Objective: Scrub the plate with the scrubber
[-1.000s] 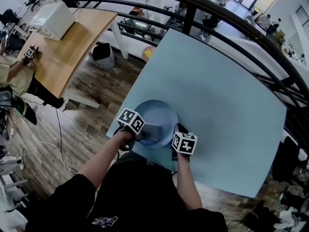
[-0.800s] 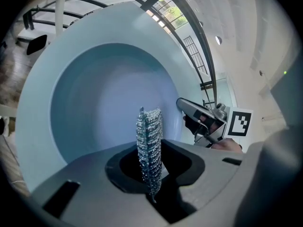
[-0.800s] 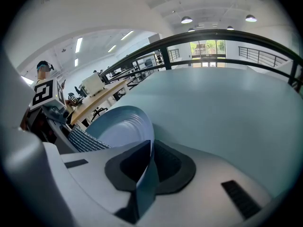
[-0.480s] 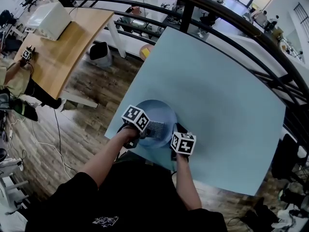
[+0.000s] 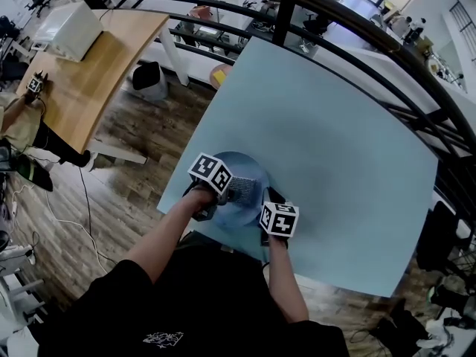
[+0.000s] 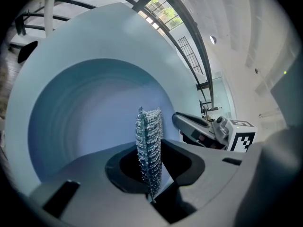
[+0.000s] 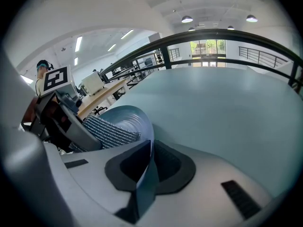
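pale blue plate (image 5: pixel 251 169), silvery mesh scrubber (image 5: pixel 239 193), light blue table (image 5: pixel 335 140), brown plank floor (image 5: pixel 141 143).

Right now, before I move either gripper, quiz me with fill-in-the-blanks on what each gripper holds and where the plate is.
1. The left gripper is shut on the ____.
2. The right gripper clamps the plate by its ____.
3. The plate lies on a light-blue ____, near the edge closest to the person.

Missing words: scrubber; rim; table.
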Demonstrator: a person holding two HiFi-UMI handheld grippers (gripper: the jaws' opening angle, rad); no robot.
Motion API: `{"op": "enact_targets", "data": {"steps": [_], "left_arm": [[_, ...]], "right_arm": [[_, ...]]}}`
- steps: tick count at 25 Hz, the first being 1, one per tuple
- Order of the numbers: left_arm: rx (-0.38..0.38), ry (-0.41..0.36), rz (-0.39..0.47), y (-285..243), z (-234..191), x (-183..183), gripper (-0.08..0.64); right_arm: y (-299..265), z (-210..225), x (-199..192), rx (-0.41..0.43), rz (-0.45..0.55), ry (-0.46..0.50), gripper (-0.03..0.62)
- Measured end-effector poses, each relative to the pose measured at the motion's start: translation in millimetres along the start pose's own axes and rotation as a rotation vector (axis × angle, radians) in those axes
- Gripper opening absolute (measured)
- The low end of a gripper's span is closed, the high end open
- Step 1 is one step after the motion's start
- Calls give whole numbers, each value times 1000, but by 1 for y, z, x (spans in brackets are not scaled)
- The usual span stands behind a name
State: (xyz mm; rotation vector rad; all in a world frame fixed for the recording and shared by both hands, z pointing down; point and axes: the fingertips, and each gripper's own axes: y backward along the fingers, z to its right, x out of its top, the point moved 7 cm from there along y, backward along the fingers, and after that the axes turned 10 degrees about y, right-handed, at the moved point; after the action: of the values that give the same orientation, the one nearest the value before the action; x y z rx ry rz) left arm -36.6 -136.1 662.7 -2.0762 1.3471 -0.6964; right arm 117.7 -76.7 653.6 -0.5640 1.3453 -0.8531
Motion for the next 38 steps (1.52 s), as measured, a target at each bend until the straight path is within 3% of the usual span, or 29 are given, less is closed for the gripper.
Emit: {"op": "enact_targets", "data": {"steps": [11,21,38], "left_arm": [[-6,25,56,12,-8,23,99],[8,60,83,31,-25,22,100],[53,138,128,74,-64,-20,100]], "right_arm": [[-2,2,2,-21,8,-1,15],[-2,3,2,-34,12,7,15],[0,1,4,-62,23,3,15]]}}
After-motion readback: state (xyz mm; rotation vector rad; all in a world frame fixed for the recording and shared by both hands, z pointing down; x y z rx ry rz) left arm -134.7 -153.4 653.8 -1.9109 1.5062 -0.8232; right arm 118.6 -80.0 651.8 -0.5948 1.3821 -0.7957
